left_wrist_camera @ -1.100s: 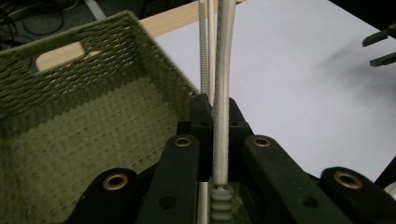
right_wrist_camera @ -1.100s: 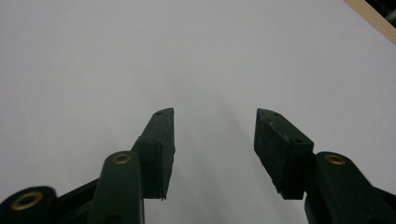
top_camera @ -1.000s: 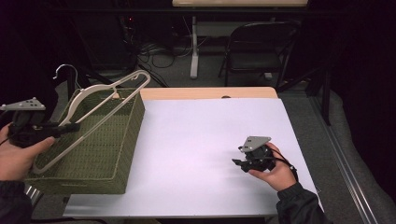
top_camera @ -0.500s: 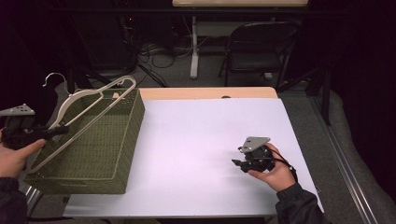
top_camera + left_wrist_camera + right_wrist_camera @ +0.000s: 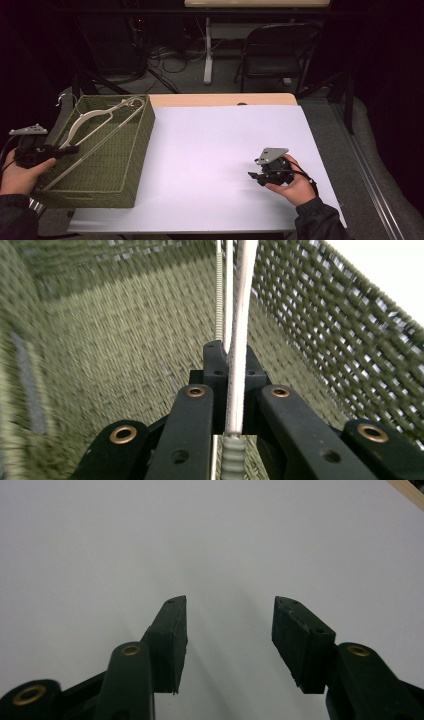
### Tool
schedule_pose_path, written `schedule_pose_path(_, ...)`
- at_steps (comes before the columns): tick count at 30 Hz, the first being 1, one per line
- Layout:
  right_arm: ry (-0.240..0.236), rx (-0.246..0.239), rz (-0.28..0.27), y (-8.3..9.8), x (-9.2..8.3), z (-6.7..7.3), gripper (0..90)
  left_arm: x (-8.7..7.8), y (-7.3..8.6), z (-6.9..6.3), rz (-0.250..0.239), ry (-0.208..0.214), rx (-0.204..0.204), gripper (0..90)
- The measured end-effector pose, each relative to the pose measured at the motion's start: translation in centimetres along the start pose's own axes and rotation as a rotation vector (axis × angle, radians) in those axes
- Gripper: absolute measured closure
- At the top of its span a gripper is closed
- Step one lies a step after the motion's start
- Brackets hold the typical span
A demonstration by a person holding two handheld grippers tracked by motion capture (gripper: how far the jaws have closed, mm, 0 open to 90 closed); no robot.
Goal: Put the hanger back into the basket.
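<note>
the step in hand looks like stowing a clothes hanger [image 5: 97,131] in the green woven basket [image 5: 132,165] that sits at about nine o'clock on the white table [image 5: 215,150]. the left gripper [image 5: 64,149], at the basket's near-left corner, is clenched on the hanger's lower bar; in the left gripper view the pale bar [image 5: 239,340] runs straight up between the closed black jaws, with a second ribbed rod close beside it and the basket's woven floor and walls all around. the hanger lies slanted inside the basket, its hook pointing toward eleven o'clock near the far-left corner, its shoulders resting on or just above the far rim; whether the lower end touches the floor i cannot tell. by my judgement the placing is nearly done, and the next move calls for easing the held end lower until the hanger settles, then releasing the jaws and drawing the gripper out over the near rim without snagging the weave or dragging the hanger along. the left hand [image 5: 22,172] comes in from seven o'clock, forearm low, the gripper held roughly level and aimed across the basket toward two o'clock. the right gripper [image 5: 256,175] rests at about four o'clock on the table, well apart from the basket, jaws spread wide and empty over bare white surface, the right hand [image 5: 292,182] cupped under it and pointing toward nine o'clock.
</note>
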State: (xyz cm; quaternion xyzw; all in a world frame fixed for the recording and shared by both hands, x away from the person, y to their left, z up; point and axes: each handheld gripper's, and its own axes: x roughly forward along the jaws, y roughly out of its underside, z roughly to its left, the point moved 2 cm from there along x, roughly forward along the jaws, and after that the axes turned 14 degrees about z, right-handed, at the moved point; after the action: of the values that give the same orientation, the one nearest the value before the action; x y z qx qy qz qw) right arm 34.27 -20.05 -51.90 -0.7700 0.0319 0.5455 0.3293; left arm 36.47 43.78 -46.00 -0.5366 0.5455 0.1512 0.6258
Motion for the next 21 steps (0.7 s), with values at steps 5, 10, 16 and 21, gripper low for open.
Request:
schedule_pose_path(5,0.001,0.001,-0.004,0.0,0.0,0.0,48.0,1.4,0.0,0.1,0.050,0.002,-0.011,87.0)
schedule_pose_path(10,0.006,0.001,-0.001,0.0,-0.2,0.0,48.1,2.4,-0.3,0.0,0.111,-0.027,0.001,86.8)
schedule_pose_path(16,0.005,0.006,-0.024,0.1,-0.2,-0.1,48.1,3.2,-0.4,0.1,0.121,-0.054,0.002,86.7)
schedule_pose_path(21,0.006,0.010,-0.034,0.1,0.0,-0.1,48.1,3.7,-0.4,0.1,0.171,-0.116,0.024,85.4)
